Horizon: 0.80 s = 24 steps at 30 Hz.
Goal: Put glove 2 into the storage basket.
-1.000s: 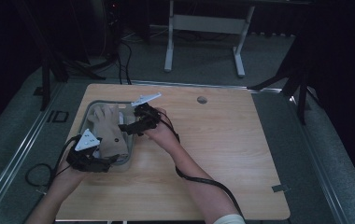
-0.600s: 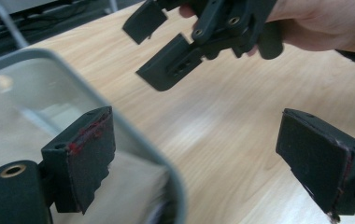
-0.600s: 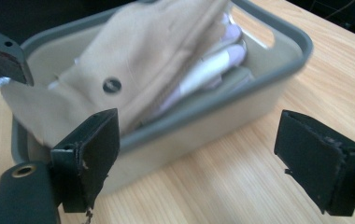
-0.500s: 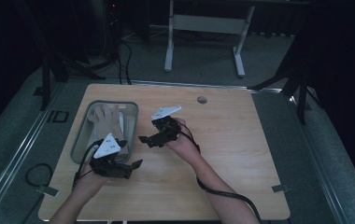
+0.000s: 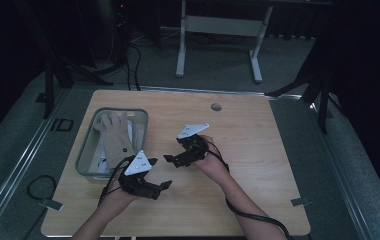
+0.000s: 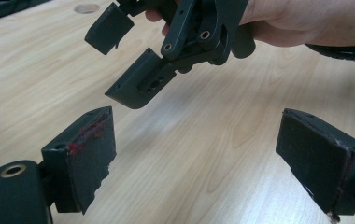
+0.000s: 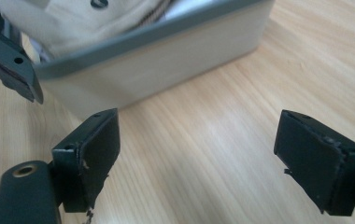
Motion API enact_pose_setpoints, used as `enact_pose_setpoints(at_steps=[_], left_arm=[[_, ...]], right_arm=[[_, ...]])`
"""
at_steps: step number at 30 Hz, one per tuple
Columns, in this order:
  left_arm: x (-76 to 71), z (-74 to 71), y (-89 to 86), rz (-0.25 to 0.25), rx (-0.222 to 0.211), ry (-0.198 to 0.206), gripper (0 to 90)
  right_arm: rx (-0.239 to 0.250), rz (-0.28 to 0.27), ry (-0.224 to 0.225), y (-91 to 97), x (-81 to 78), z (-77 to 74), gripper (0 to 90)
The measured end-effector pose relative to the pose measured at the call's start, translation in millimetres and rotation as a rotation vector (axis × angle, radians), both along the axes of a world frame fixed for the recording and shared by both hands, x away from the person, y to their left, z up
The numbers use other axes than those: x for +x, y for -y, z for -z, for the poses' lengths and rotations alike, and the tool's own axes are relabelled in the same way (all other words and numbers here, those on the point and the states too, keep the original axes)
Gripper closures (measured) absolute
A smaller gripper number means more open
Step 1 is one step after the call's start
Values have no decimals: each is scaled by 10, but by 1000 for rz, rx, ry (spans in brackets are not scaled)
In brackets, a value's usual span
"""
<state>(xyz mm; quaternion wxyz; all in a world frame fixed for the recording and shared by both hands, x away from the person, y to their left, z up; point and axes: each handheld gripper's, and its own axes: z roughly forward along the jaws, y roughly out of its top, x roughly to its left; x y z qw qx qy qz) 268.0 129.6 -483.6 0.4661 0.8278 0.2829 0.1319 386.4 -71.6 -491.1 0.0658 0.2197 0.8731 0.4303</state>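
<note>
From the high view I see my left gripper (image 5: 164, 185) held low over the near-left part of the wooden desk (image 5: 258, 150), just in front of the near right corner of a clear bin (image 5: 143, 131) with a grey rim. Its jaws stand wide apart with nothing between them; in the left gripper view I see only bare wood grain in the gap, and reddish marks along the edge of the left pad. My right gripper (image 5: 170, 159) sits near the middle of the desk, a little farther from me than the left one, pointing left toward the bin. Its jaws are also spread wide and hold nothing; the right gripper view shows bare desk between them and the bin's pale wall just ahead. The two grippers are near each other but apart; the left gripper view shows the right one hanging above the desk surface with a hand (image 6: 301, 21) behind it. A beige glove (image 5: 115, 135) with a small dark dot on it lies inside the bin over some white items I cannot make out. A small round grommet (image 5: 216, 106) sits in the desk's far edge.
</note>
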Motion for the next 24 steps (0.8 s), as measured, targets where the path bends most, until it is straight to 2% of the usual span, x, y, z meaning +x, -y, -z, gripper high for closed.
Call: enact_pose_setpoints(at_steps=[14, 24], left_arm=[[1, 250, 258, 78, 0, -36, 124], [-11, 378, 389, 126, -7, -45, 123]], right_arm=[[-12, 18, -40, 388, -131, 308, 146], [-6, 24, -35, 602, -215, 405, 146]])
